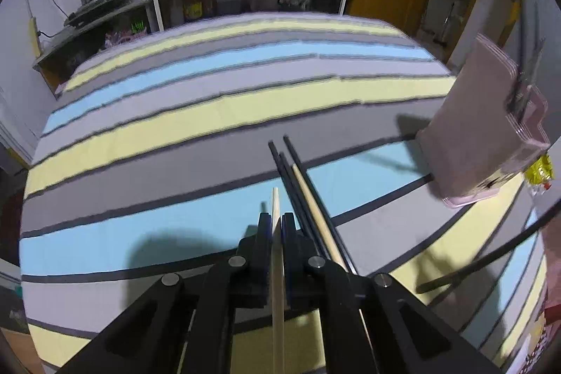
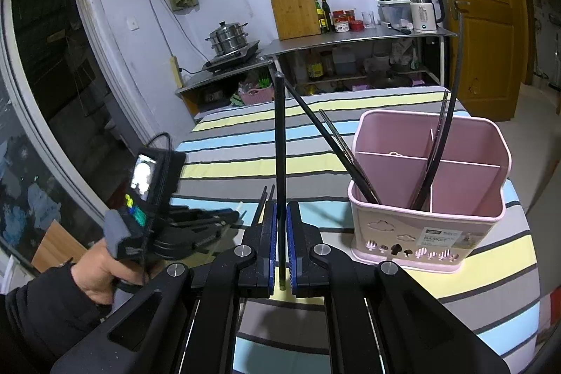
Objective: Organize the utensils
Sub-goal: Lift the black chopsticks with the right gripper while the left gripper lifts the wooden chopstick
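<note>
**Both grippers hold chopsticks**

The left gripper (image 1: 277, 226), low over the striped cloth (image 1: 175, 114), pinches a wooden chopstick (image 1: 276, 209). The right gripper (image 2: 281, 216) clamps a black chopstick (image 2: 279, 142) upright, beside the pink basket (image 2: 427, 226).

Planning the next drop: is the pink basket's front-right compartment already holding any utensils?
No. In the right wrist view the pink basket has chopsticks in other compartments; its front-right section shows only bare walls.
</note>
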{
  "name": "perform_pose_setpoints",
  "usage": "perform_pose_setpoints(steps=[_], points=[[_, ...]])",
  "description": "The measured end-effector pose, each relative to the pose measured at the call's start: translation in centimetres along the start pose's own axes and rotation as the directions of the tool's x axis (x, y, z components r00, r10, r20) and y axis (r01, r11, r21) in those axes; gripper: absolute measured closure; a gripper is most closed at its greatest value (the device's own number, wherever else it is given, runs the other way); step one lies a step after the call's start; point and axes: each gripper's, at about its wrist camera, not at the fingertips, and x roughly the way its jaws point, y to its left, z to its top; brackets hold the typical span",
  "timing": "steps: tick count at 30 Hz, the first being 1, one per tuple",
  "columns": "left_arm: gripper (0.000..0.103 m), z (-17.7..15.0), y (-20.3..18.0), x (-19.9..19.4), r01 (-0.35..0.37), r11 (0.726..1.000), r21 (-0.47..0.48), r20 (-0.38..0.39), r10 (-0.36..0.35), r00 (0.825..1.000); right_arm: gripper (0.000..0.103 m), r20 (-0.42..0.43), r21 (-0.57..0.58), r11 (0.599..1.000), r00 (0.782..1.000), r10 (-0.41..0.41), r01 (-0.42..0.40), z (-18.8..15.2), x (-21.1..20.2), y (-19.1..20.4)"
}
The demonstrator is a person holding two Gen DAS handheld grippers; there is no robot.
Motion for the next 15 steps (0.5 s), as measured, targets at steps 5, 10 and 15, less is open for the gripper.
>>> perform_pose_setpoints(steps=[5,10,15], points=[[0.098,0.2,0.1,-4.5,0.025,1.000,-0.003,0.078,-0.025,0.997,0.098,0.014,-0.005,1.000,1.000,0.001,-0.001,-0.1,-0.7,0.3],[0.098,0.2,-0.2,-9.5,0.057,0.998,0.003,0.157,-0.056,0.986,0.098,0.030,-0.009,1.000,1.000,0.003,-0.003,-0.3,-1.6,0.6],[0.098,-0.3,-0.8,-13.6,0.083,0.996,0.014,0.210,-0.084,0.974,0.098,0.047,-0.013,1.000,0.999,0.005,-0.004,-0.4,-2.7,0.8]])
